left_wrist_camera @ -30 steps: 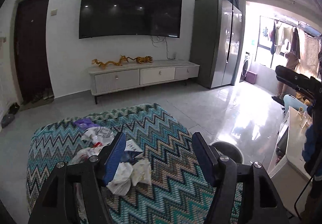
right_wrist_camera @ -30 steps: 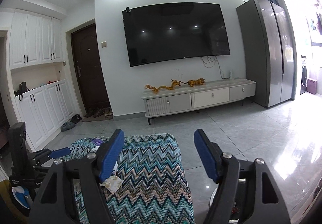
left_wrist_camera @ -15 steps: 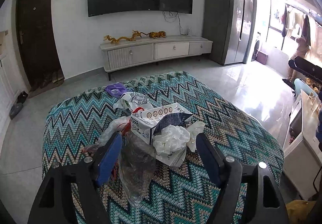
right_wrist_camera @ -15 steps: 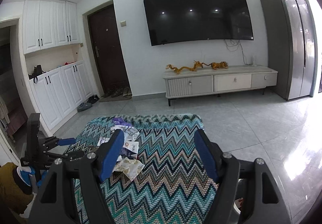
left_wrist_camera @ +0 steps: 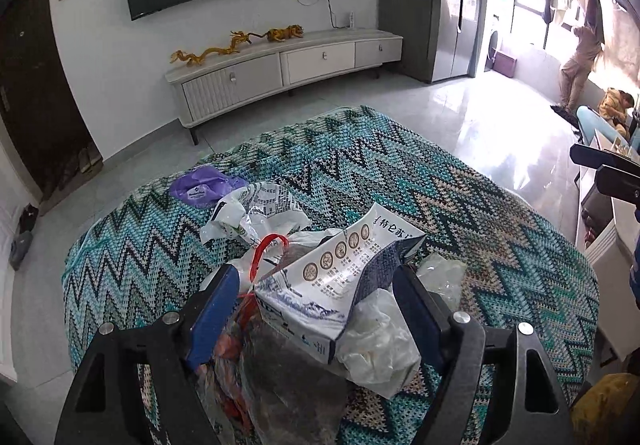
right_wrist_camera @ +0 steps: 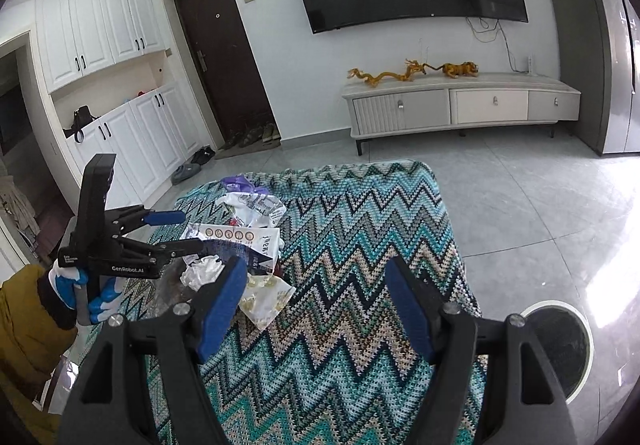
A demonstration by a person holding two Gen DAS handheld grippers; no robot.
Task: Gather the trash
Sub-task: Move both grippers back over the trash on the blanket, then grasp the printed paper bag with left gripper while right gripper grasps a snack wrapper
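Now lowered over the trash pile (left_wrist_camera: 320, 285) at the near left of the cloth (left_wrist_camera: 460, 205). Left gripper (left_wrist_camera: 316, 293) spread, jaws just widened, straddling the carton (left_wrist_camera: 340, 273) without pressing. Right gripper (right_wrist_camera: 316, 301) released, empty. Bin (right_wrist_camera: 568, 341) near right. Ready to clamp.

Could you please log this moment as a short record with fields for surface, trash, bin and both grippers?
surface: zigzag cloth over a table
trash: torn printed carton, crumpled white bags, purple wrapper, piled together
bin: round, dark inside, on the floor by the cloth
left gripper: open, fingers either side of the carton, just widened
right gripper: open, nothing between its fingers
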